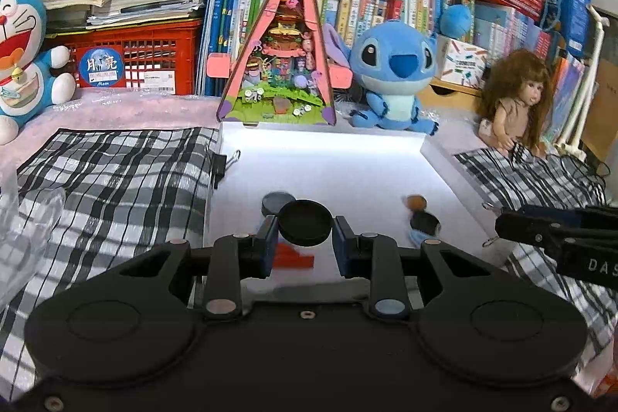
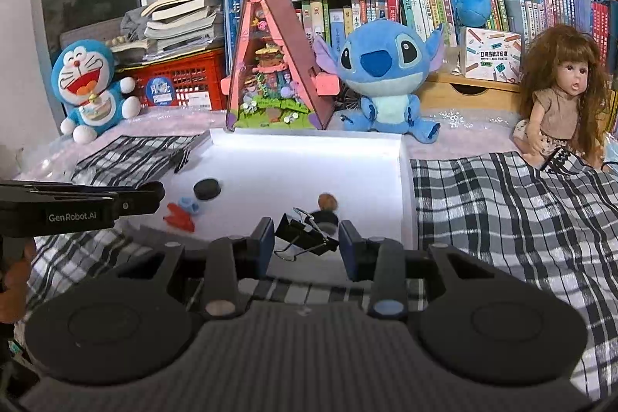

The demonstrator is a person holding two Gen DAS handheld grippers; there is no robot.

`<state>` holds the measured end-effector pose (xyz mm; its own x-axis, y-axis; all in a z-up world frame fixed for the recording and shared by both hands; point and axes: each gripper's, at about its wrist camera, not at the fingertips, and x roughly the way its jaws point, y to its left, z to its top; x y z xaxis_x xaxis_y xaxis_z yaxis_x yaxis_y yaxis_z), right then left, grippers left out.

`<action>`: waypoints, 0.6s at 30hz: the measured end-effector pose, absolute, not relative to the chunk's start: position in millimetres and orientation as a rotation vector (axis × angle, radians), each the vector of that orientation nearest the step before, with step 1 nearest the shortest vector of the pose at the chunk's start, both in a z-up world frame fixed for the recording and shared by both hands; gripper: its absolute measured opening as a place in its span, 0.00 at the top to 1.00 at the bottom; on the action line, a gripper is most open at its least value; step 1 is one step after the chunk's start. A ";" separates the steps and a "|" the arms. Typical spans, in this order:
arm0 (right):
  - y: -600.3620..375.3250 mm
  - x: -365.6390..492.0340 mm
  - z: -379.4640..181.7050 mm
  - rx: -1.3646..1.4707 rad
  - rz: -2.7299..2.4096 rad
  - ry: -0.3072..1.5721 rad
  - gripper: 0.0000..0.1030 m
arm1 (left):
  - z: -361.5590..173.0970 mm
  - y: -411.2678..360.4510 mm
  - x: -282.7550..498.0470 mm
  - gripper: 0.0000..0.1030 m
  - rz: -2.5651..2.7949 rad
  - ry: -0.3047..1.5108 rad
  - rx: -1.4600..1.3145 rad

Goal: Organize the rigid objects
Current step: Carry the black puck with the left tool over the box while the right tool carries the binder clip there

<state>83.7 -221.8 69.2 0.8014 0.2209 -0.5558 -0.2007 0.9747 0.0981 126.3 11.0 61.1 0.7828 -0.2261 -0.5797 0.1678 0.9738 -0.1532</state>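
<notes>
Your left tool (image 1: 305,236) is clamped on a black disc (image 1: 305,227), lower centre of frame, above the white tray (image 1: 328,161). Your right tool (image 2: 307,238) grips a black binder clip (image 2: 305,232), lower centre, over the tray's near edge.

toy house (image 1: 279,49) stands behind tray (image 1: 347,157), between two plushes.

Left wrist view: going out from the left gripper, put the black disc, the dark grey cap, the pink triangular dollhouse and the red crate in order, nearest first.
1. Black disc, clamped between the left gripper's fingers.
2. Dark grey cap, on the white board just behind the disc, slightly left.
3. Pink triangular dollhouse, at the board's far edge.
4. Red crate, far left, set farther back than the dollhouse base.
</notes>
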 end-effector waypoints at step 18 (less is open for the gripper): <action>-236.7 175.5 73.6 0.250 0.162 0.719 0.60 | 51.0 12.5 221.1 0.73 -0.159 0.775 -0.186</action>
